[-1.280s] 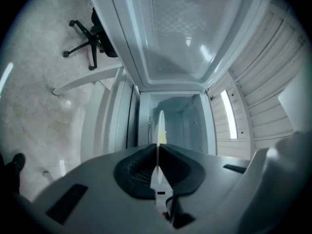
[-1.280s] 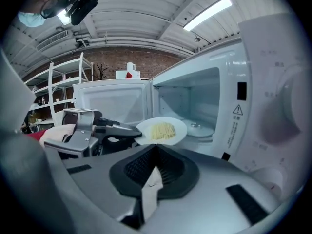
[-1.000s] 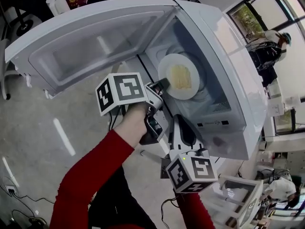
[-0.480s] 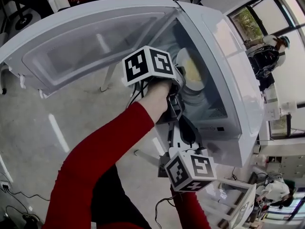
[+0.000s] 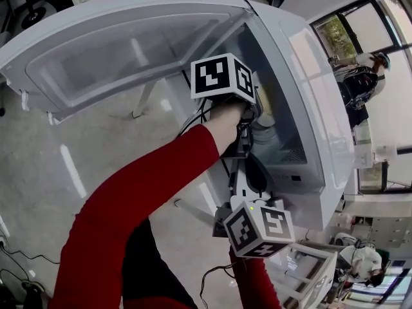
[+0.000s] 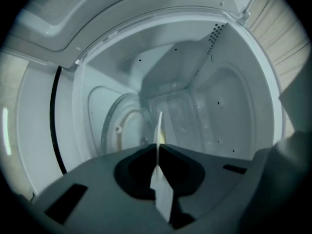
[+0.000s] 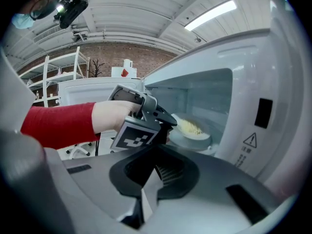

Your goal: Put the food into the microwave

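Observation:
A white microwave (image 5: 309, 76) stands with its door (image 5: 116, 50) swung wide to the left. My left gripper (image 5: 254, 108) reaches into the cavity, shut on the rim of a white plate (image 7: 192, 133) of yellow food (image 7: 189, 126). In the left gripper view the plate (image 6: 158, 130) shows edge-on between the jaws of the left gripper (image 6: 157, 147), with the glass turntable (image 6: 122, 130) beyond it. From the right gripper view, the plate hovers just over the turntable. My right gripper (image 5: 248, 176) waits outside, below the opening, shut and holding nothing (image 7: 146, 189).
The control panel with a warning label (image 7: 250, 140) is right of the opening. A person (image 5: 360, 76) stands by the windows at far right. White shelving (image 7: 58, 77) is behind the door. Cables (image 5: 19, 262) lie on the floor at lower left.
My left gripper has carried the plate from the mouth of the microwave deeper into the cavity, and its marker cube now hides most of the plate. The right gripper has stayed put.

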`<state>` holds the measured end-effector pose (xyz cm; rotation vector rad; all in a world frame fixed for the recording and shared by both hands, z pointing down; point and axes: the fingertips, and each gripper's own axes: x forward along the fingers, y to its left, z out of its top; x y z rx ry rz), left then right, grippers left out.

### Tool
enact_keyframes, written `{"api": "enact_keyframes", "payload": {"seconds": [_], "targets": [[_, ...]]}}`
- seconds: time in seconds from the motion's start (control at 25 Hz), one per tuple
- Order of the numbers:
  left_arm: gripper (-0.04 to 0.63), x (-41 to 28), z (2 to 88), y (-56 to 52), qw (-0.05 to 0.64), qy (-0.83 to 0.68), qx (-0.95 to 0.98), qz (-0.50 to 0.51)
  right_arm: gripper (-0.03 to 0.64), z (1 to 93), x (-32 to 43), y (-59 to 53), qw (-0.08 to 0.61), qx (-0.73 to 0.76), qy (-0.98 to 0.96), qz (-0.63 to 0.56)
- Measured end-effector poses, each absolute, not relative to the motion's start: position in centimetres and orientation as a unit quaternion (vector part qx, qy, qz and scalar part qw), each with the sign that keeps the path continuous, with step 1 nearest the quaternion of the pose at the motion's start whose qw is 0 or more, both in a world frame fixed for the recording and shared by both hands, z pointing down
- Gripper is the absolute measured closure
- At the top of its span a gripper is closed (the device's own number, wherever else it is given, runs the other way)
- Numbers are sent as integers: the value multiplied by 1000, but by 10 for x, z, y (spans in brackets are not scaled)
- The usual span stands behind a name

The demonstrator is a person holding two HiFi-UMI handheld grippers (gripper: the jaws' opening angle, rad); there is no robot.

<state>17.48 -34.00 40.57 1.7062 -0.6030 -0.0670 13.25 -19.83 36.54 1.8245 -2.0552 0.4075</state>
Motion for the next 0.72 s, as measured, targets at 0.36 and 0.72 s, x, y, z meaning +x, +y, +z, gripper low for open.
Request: {"api": "enact_keyframes", "payload": {"seconds": [0.36, 0.72], "targets": [[572, 173, 416, -343, 596, -280, 753, 19, 603, 370, 127, -199, 183, 643, -729, 151], [557, 172, 415, -349, 529, -314, 785, 70, 602, 367, 128, -198, 188, 642, -728, 147]]}}
